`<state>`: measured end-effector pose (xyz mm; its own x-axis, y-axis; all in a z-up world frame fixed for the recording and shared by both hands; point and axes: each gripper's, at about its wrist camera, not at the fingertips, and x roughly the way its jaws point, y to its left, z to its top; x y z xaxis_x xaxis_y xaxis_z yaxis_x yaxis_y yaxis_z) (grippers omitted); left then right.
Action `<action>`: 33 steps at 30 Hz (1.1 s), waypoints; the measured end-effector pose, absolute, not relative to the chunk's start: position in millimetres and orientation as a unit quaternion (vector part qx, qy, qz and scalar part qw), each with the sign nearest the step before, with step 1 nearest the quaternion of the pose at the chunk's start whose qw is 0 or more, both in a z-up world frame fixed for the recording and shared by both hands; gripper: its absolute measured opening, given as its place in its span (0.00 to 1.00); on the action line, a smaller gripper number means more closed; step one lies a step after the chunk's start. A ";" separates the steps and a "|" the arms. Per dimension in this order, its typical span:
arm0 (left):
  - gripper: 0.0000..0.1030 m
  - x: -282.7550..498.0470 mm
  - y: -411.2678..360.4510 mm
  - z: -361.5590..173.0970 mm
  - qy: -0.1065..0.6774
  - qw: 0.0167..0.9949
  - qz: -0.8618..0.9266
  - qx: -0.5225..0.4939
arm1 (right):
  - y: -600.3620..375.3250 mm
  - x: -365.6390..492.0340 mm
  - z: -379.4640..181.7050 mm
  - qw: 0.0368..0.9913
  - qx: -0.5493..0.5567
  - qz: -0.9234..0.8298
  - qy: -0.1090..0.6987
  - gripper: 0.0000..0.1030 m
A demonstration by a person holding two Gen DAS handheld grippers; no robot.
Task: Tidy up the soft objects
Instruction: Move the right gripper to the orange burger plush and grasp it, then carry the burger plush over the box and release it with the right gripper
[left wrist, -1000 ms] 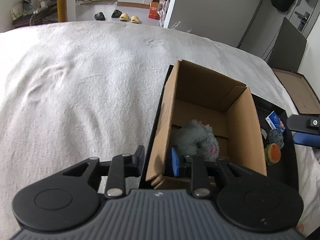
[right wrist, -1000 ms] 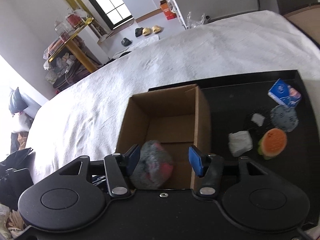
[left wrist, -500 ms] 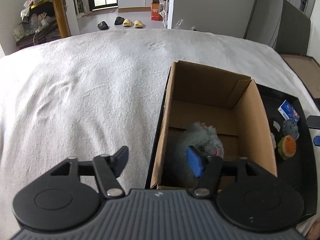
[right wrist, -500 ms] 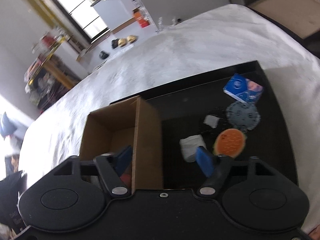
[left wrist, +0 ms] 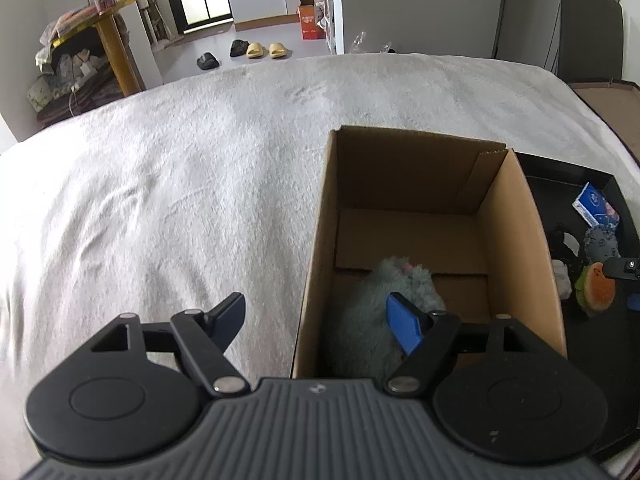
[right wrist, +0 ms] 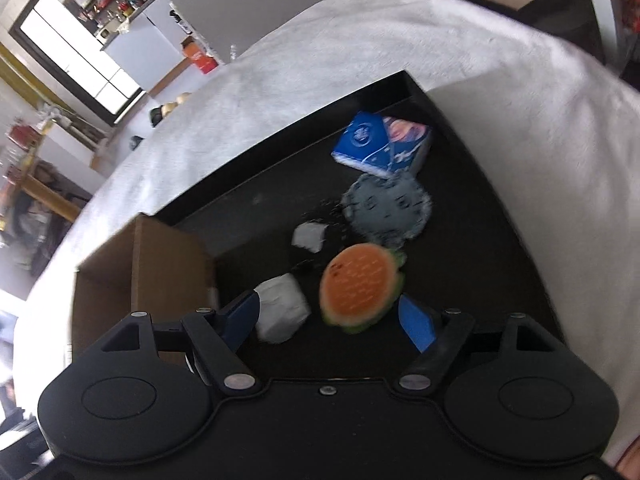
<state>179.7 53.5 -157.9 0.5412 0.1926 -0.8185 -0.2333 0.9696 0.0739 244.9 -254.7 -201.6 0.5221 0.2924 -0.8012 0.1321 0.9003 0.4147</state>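
Observation:
A brown cardboard box [left wrist: 516, 248] stands on the left end of a black tray [left wrist: 560, 168] on the bed. A fluffy grey plush toy [left wrist: 368, 320] lies inside it. My left gripper [left wrist: 316, 316] straddles the box's near-left wall with its jaws opening, one finger outside and one above the plush, gripping nothing. My right gripper [right wrist: 328, 316] is open low over the tray [right wrist: 500, 280], to the right of the box [right wrist: 160, 264]. A burger plush [right wrist: 360, 284] and a white soft lump [right wrist: 280, 312] lie just ahead between its fingers, untouched.
Farther along the tray lie a round grey plush face [right wrist: 388, 208], a small white piece [right wrist: 308, 236] and a blue packet [right wrist: 380, 144]. A white blanket [left wrist: 160, 200] covers the bed left of the box. Slippers [left wrist: 256, 50] lie on the floor beyond.
The left jaws spread from nearly shut around the box wall to wide apart. The right gripper swung from above the box, where the grey plush was, rightward and down over the tray.

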 end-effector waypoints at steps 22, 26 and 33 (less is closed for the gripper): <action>0.74 192.3 22.0 -161.1 0.475 0.871 0.121 0.028 | -260.1 263.6 -230.6 0.832 0.197 0.041 0.518 0.32; 0.74 186.9 20.4 -158.4 0.474 0.872 0.118 0.026 | -259.4 258.1 -223.8 0.835 0.198 0.051 0.511 0.30; 0.74 178.5 23.2 -151.4 0.471 0.874 0.116 0.037 | -260.0 253.3 -205.8 0.845 0.200 0.062 0.492 0.30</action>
<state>178.5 23.2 -151.4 0.5302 0.2376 -0.8139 -0.1686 0.9703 0.1734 253.3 -260.0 -205.8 0.5075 0.3018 -0.8071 0.0923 0.9122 0.3992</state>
